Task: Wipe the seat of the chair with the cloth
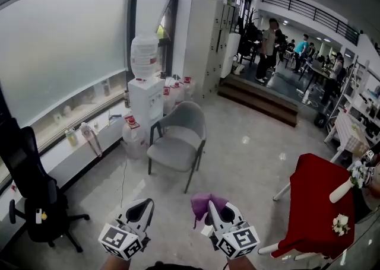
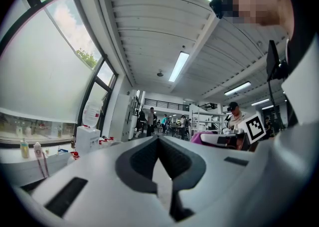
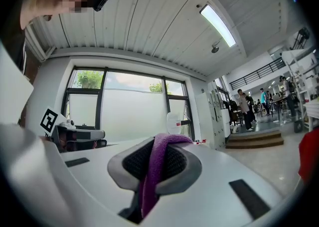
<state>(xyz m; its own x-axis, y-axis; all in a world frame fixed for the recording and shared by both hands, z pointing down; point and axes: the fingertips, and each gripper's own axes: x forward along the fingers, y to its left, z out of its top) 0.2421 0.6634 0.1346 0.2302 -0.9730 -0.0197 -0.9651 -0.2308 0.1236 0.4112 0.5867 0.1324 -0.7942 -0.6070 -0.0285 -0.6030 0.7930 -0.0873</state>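
The grey chair (image 1: 178,138) stands on the floor ahead of me, next to the water dispenser, and nothing lies on its seat (image 1: 171,155). My right gripper (image 1: 212,206) is held low in front of me, well short of the chair, shut on a purple cloth (image 1: 203,204). In the right gripper view the cloth (image 3: 155,167) is draped over the fingertips and pinched between the pads. To its left, my left gripper (image 1: 143,206) is at the same height, shut with nothing in it; its pads (image 2: 144,158) meet at the tip. Neither gripper view shows the chair.
A white water dispenser (image 1: 145,94) with spare bottles stands behind the chair. At the left is a black office chair (image 1: 32,194). A red-covered table (image 1: 320,203) is at the right. Steps (image 1: 261,98) lead to a back area with several people.
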